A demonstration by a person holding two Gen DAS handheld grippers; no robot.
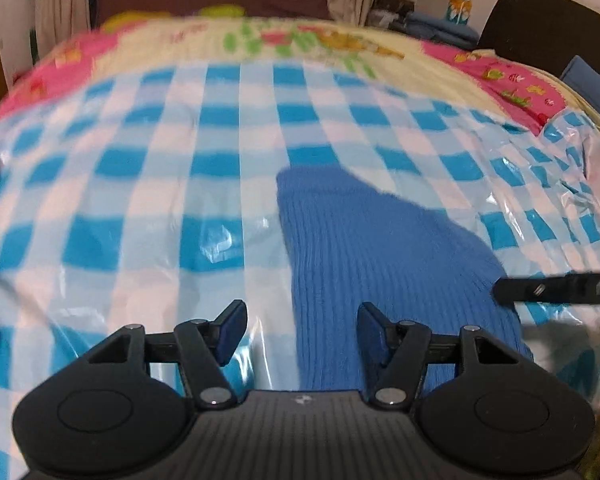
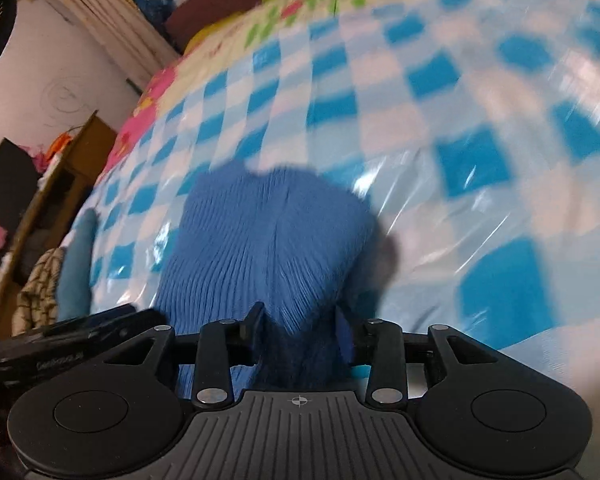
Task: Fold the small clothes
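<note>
A blue ribbed knit garment [image 2: 268,240] lies on a shiny blue-and-white checked plastic sheet [image 1: 140,200] over a bed. The right gripper [image 2: 300,330] has a bunched edge of the knit between its jaws, apparently clamped. The left gripper [image 1: 302,328] stands open and empty; the garment passes under its right-hand jaw and stretches ahead.

Judged risk: with one side unheld, lifting could drag the knit crooked, or slide it on the slick plastic.

Both views are motion-blurred. The garment's near end hides behind the grippers, so its type is unclear.
</note>
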